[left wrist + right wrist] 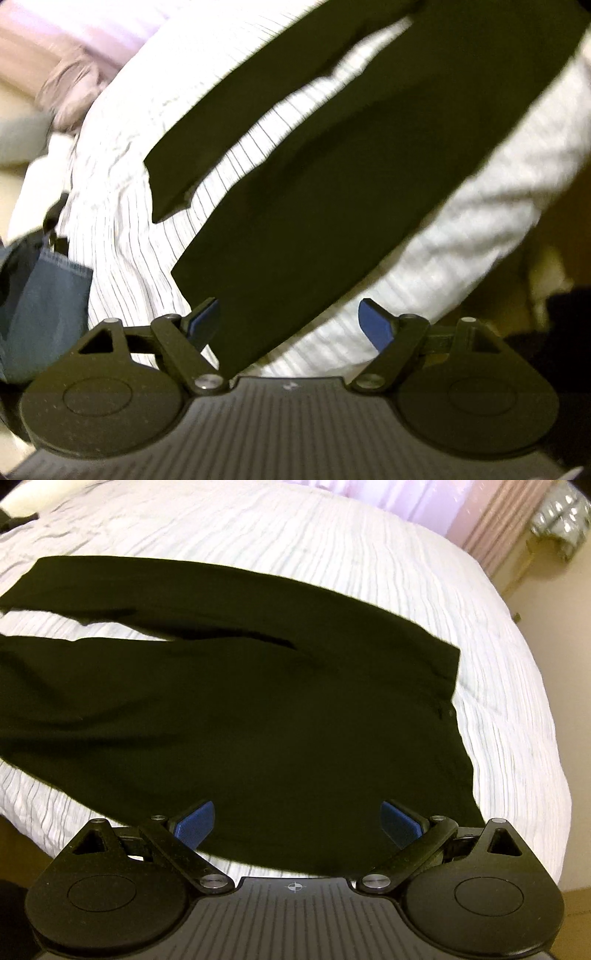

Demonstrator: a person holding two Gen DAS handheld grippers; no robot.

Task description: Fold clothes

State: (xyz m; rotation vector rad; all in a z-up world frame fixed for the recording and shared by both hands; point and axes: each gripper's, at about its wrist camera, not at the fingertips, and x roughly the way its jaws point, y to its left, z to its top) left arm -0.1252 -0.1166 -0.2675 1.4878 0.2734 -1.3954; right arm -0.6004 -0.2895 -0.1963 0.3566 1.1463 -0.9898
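Black trousers (258,709) of dark matte cloth lie flat on the white ribbed bedspread (332,546), both legs stretched out and parted by a narrow wedge of bedding.

My right gripper (298,821) hangs over the waist end. Its blue pads (195,821) stand wide apart, nothing pinched between them, only cloth below. The waistband edge runs just right of the right-hand pad; beyond it a broad strip of bare bedspread reaches to the rounded mattress edge. Ahead of the jaws, past the far trouser leg, the bedspread is open. The near hem of cloth passes just under the fingers, with a thin band of bedding before the bed's drop.

My left gripper (291,325) is released too, pads wide apart, over the near leg's cuff end (207,295). The second leg's cuff (170,192) lies ahead and left, striped bedding showing between. Left of the jaws sits a blue-grey fabric item (44,295) at the bed's side, exact nature unclear. View blurred.
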